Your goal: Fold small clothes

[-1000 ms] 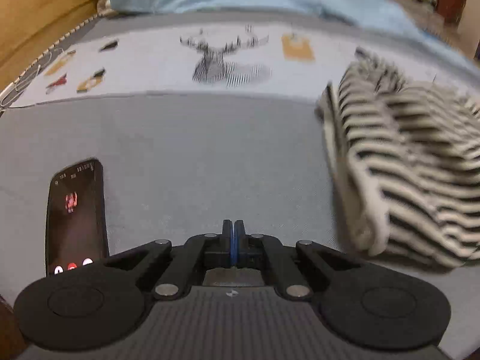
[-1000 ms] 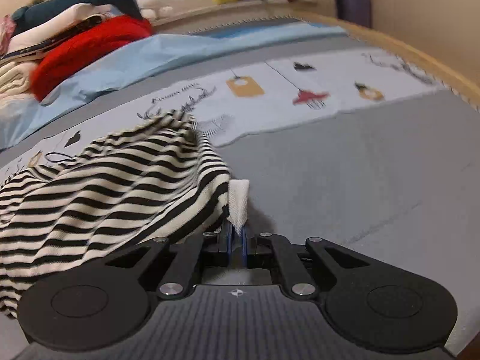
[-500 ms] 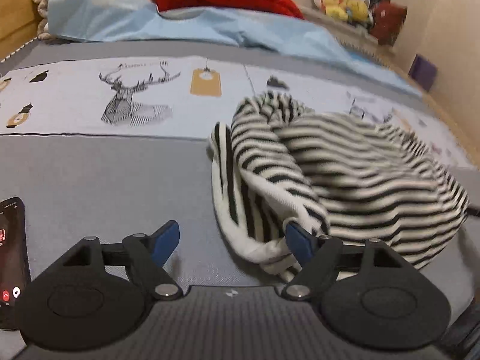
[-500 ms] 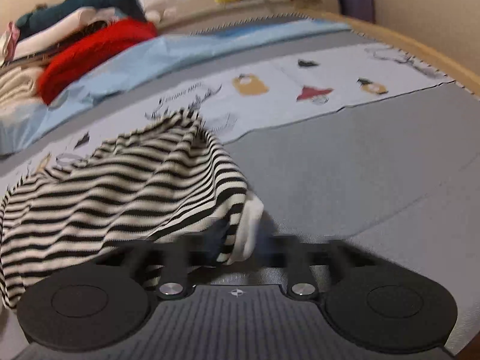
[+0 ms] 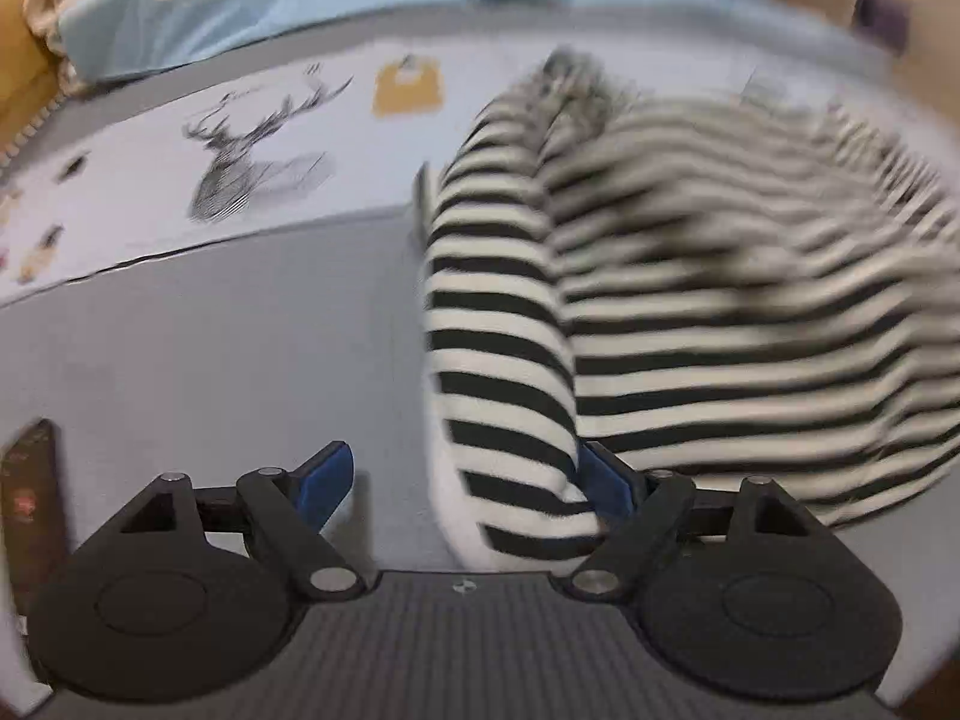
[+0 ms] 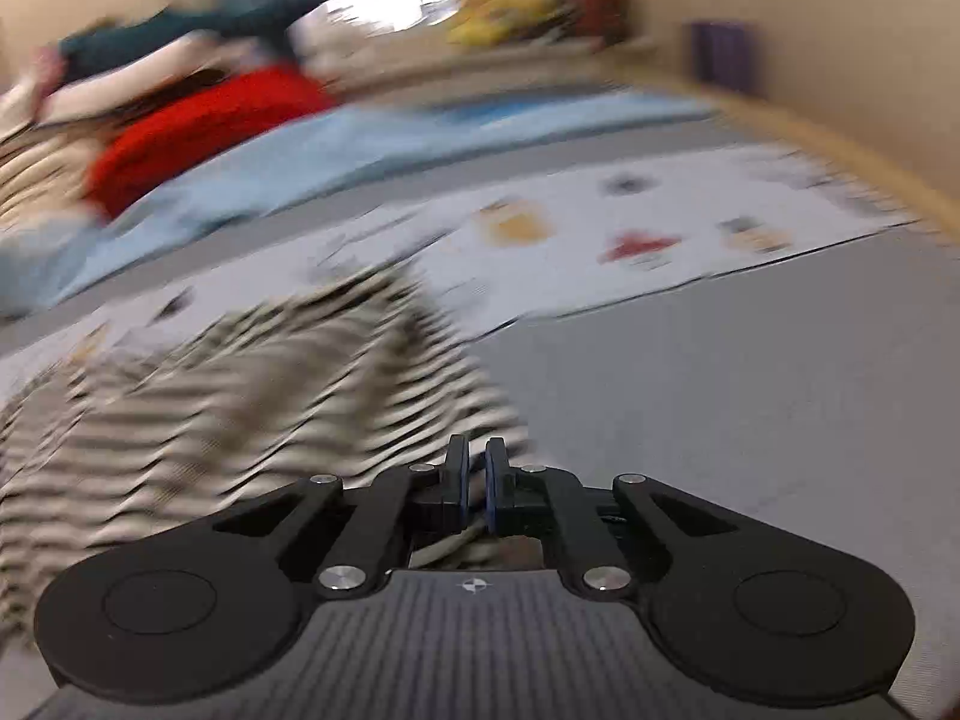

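A black-and-white striped garment lies bunched on the grey bed cover. My left gripper is at its near left edge, and its jaws are opening. A striped fold with a white hem lies between them against the right pad, while the left pad stands free over the cover. In the blurred right wrist view the striped garment spreads to the left. My right gripper is shut on its near corner, and a bit of cloth shows behind the fingers.
A dark phone lies at the left edge of the cover. A white printed panel with a deer crosses the bed. Behind it are a light blue blanket, a red cloth, piled clothes and a wooden bed rim.
My left gripper went from shut to wide open and swung right, so the garment's edge now sits between its jaws. The right gripper kept its grip, and its view has blurred.
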Motion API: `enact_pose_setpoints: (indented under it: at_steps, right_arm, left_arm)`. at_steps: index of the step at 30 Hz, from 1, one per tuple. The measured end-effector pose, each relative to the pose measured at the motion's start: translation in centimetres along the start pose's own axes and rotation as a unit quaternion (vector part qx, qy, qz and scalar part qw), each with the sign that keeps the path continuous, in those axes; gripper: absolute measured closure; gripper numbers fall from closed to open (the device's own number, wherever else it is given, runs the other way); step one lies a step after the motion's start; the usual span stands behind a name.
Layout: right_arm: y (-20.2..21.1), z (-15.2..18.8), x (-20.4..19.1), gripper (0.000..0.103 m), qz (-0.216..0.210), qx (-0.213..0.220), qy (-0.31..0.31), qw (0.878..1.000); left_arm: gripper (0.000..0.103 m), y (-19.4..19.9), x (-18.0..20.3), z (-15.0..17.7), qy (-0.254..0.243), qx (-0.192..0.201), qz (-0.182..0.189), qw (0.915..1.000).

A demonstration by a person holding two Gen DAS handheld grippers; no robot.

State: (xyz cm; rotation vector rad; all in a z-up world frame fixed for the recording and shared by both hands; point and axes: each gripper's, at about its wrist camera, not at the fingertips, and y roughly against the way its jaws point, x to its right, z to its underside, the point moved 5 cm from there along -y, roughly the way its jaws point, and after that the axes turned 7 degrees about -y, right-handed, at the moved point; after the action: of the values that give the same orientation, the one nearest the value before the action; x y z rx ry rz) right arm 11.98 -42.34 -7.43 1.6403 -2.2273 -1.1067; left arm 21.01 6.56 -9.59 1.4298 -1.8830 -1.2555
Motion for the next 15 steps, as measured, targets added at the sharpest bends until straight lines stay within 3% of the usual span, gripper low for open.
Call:
enact_pose_setpoints:
  at_steps: [1,4,7,10,13,15]
  right_arm:
    - [-0.7,0.6,-0.3,0.097,0.009,-0.015,0.007,1.0]
    - [-3.4,2.1,0.5,0.103,0.119,-0.061,0.052,0.99]
    - [-3.6,1.5,2.8,0.099,0.133,-0.071,-0.002,0.989]
    - [-3.2,1.3,4.6,0.097,0.18,-0.067,-0.017,0.981]
    - [-1.6,1.0,5.0,0.09,0.138,-0.043,-0.077,0.987]
    - [-0.4,0.5,4.5,0.077,0.109,-0.016,-0.11,0.988]
  left_arm:
    - [0.012,-0.2,-0.7,0.0,0.02,-0.004,0.011,0.9997]
    - [0.008,-0.4,-3.3,0.6,0.077,-0.014,0.038,0.9962]
    - [0.004,-0.5,-5.0,1.2,0.118,-0.03,0.05,0.9913]
    - [0.004,0.6,-5.3,1.1,0.133,-0.024,0.045,0.9897]
    - [0.004,3.7,-4.2,0.0,0.114,0.027,0.023,0.9929]
    - [0.001,5.6,-3.6,-1.1,0.117,0.069,0.032,0.9902]
